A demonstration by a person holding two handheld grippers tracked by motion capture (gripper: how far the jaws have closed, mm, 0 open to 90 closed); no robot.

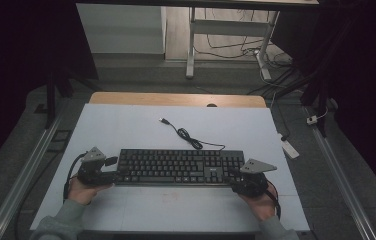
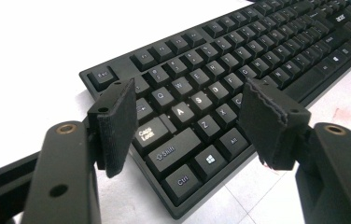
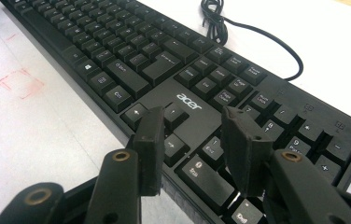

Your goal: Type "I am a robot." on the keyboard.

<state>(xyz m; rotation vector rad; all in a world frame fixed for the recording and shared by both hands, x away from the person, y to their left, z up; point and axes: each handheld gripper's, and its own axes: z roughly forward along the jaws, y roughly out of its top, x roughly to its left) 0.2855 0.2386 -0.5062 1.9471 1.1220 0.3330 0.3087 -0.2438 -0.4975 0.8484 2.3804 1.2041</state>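
Note:
A black Acer keyboard (image 1: 176,167) lies flat across the near half of the white table (image 1: 126,130). Its black cable (image 1: 188,137) curls away behind it and ends in a loose USB plug (image 1: 163,121). My left gripper (image 1: 117,175) is at the keyboard's left end, open. In the left gripper view the jaws (image 2: 190,116) stand wide apart just above the Caps Lock and Shift corner of the keyboard (image 2: 220,70). My right gripper (image 1: 236,176) is at the right end, open with a narrower gap. Its jaws (image 3: 190,140) hover over the arrow keys near the keyboard's (image 3: 131,51) front edge.
A faint red square mark (image 3: 22,84) sits on the table in front of the keyboard. A wooden edge (image 1: 176,99) borders the table at the back. Metal rails (image 1: 31,165) run along both sides, and a desk frame with cables (image 1: 226,45) stands beyond.

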